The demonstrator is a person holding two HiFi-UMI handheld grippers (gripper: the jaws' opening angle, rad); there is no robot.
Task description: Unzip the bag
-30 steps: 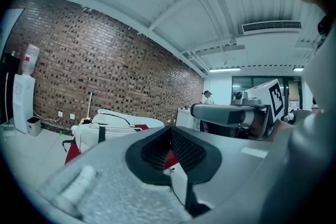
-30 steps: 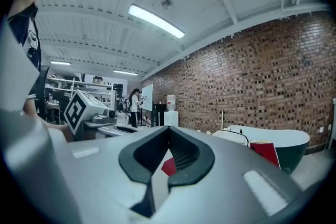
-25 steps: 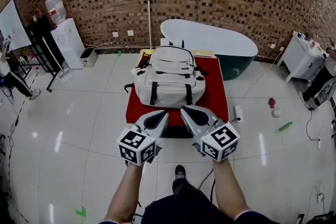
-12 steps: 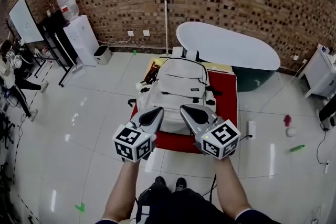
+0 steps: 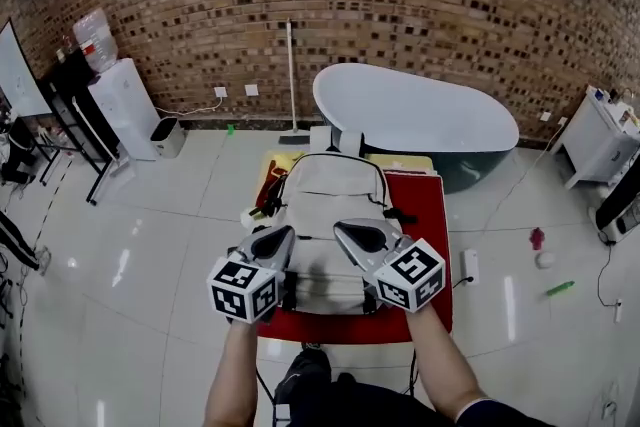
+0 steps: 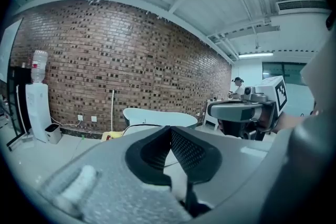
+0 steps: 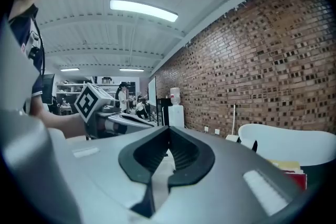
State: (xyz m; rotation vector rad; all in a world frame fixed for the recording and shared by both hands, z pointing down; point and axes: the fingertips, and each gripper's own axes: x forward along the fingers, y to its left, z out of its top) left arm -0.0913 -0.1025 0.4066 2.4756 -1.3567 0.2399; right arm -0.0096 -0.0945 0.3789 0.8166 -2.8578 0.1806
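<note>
Both tools have come forward since a moment ago. They were at the near edge of the table, and now they hang over the front of the bag.

The left tool (image 5: 272,240) has its jaws pressed together with nothing in them. The right tool (image 5: 360,235) is also closed and holds nothing.

The bag (image 5: 325,193) is a pale backpack. It lies flat on the red table (image 5: 427,215), at 12 o'clock from the tools. It looks zipped shut, so I cannot see what is inside.

I think the job has not really begun. To do it well, both tools must open first. One should pinch the cloth right beside the zip to keep the bag from sliding. The other should grab the small zip pull and follow the curve slowly. I cannot make out the pull from here, so finding it comes first.

Past the bag, at 1 o'clock, is a white bathtub (image 5: 420,110); I cannot tell what is in it. Far off at 10 o'clock, a small bin (image 5: 166,136) sits by a water cooler (image 5: 122,103).
</note>
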